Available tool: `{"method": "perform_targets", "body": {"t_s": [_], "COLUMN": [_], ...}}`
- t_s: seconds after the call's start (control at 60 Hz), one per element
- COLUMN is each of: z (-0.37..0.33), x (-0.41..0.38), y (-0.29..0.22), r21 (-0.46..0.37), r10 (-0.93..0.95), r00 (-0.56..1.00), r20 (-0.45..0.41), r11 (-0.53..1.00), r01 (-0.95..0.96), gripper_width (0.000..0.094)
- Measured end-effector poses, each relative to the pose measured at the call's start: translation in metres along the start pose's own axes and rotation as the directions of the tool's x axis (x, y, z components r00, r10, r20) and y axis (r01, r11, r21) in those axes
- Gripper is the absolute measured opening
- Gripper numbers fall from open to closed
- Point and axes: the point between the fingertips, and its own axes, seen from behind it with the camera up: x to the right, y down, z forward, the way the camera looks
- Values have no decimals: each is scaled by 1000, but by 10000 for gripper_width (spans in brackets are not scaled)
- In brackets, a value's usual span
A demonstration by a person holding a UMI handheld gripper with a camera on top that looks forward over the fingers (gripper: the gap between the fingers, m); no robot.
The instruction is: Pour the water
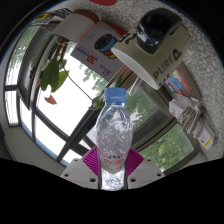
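- Pink pads (93,158) of the hand-held gripper (113,170) press on both sides of a clear water bottle (113,140), clamping its lower body.
- Bottle stands upright between the fingers, its blue cap (116,96) on.
- Beyond it, a window (45,115) shows green foliage.
- Above, a white box (160,52) with a black round object (155,27) on it and printed packages (95,45) appear tilted.
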Motion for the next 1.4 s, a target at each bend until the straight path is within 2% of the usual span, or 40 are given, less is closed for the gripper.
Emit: {"method": "perform_targets", "body": {"t_s": [0.1,0.183,0.267,0.367,0.467,0.55,0.617,0.7,0.833,0.85,0.933,1.1,1.117,1.2,1.35,1.4], "z": [4,9,12,11,4,-6,-6,-16,-50,-48,-74,-105,-99,-101,-103,-109], "x": [-27,-68,-119,-178,-217,-229,-229,-203,-150,-136,-100,-52,-58,-57,-60,-61], "y": [26,51,67,71,59,25,-17,-85,-185,-207,-255,-319,-313,-318,-323,-327], "r21": [-68,-118,-101,-10,69,62,-4,-136,-371,-391,-498,-606,-568,-573,-597,-631], "r10": [-201,-484,-751,-943,-987,-936,-862,-760,-653,-645,-638,-641,-645,-649,-634,-626], "r00": [980,873,646,280,-84,-346,-506,-646,-755,-762,-768,-766,-763,-758,-767,-770], "r20": [1,61,137,177,139,59,-13,-66,-60,-56,-46,-39,-47,-66,-99,-122], "r11": [977,865,638,283,-75,-342,-506,-635,-687,-688,-652,-594,-611,-597,-579,-550], "r01": [200,488,764,959,995,938,862,761,625,612,572,529,551,561,555,548], "gripper_width": [283,282,282,281,282,281,283,282,283,283,282,286,282,292,567,770]}}
